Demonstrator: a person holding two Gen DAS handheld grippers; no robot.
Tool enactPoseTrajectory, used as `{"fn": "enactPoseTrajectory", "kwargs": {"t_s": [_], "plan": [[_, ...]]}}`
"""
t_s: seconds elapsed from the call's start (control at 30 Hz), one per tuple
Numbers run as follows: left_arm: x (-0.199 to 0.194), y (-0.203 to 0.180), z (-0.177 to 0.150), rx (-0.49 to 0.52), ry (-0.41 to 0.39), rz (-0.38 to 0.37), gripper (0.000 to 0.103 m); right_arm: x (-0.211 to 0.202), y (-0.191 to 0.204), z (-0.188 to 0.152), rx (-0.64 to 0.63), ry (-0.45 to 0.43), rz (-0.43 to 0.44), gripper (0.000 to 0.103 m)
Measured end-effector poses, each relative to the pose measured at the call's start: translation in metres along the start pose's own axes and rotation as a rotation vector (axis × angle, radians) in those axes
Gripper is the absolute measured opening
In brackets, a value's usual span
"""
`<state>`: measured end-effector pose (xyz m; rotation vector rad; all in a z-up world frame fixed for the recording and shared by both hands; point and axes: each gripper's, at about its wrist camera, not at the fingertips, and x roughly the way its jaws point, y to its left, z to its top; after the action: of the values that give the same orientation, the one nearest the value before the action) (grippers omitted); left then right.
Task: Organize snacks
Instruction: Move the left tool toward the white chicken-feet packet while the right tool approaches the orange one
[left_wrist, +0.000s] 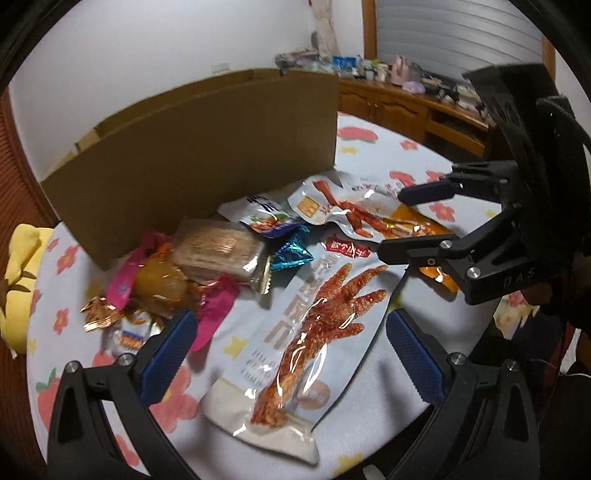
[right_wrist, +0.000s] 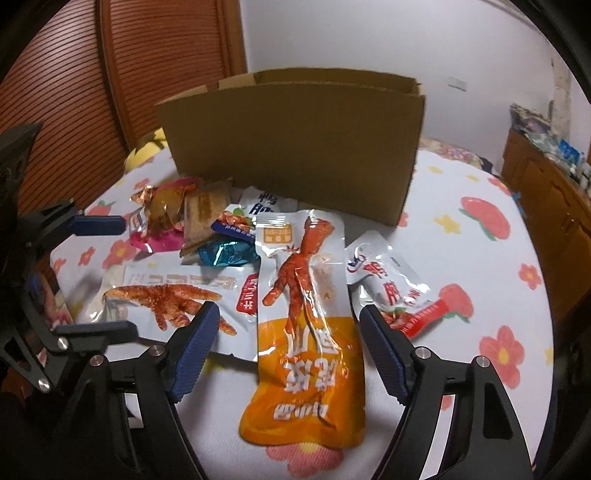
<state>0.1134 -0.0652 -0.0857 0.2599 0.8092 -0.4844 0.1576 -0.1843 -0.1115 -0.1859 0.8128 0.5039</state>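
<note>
Snack packets lie in a heap on a flowered table in front of an open cardboard box. My left gripper is open over a pale chicken-foot packet, which also shows in the right wrist view. My right gripper is open over an orange chicken-foot packet, seen partly behind the right gripper in the left wrist view. Behind lie a brown wafer pack, a teal candy, pink-wrapped sweets and a white-red packet.
The table has a white cloth with red flowers. A yellow cloth hangs at its left edge. A wooden cabinet with clutter stands to the right. A brown slatted door is behind at left.
</note>
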Motion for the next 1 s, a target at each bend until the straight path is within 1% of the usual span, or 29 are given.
{"fn": "enactPoseTrajectory", "kwargs": {"t_s": [0.2,0.3,0.37,0.47,0.83,0.9,0.97,1.0], "plan": [[0.019,-0.001,0.002,0.042,0.086,-0.026,0.102,0.011,-0.007,-0.001,0.016,0.019,0.004,0.080],[0.029,0.001,0.000,0.035,0.139,-0.048,0.103,0.014,-0.010,-0.005,0.025,0.025,0.001,0.081],[0.026,0.003,-0.002,0.011,0.137,-0.064,0.103,0.012,-0.010,-0.006,0.025,0.021,0.002,0.081],[0.023,0.004,-0.005,0.003,0.145,-0.062,0.103,0.011,-0.011,-0.006,0.029,0.020,0.005,0.081],[0.025,0.008,-0.005,0.023,0.214,-0.069,0.103,0.012,-0.010,-0.006,0.019,0.022,-0.014,0.082],[0.024,0.009,-0.005,0.019,0.232,-0.062,0.103,0.012,-0.010,-0.006,0.015,0.022,-0.017,0.082],[0.021,0.007,-0.005,0.034,0.215,-0.027,0.102,0.013,-0.009,-0.006,0.013,0.024,-0.015,0.082],[0.020,0.003,-0.005,0.054,0.202,-0.013,0.100,0.013,-0.009,-0.006,0.012,0.025,-0.014,0.082]]}}
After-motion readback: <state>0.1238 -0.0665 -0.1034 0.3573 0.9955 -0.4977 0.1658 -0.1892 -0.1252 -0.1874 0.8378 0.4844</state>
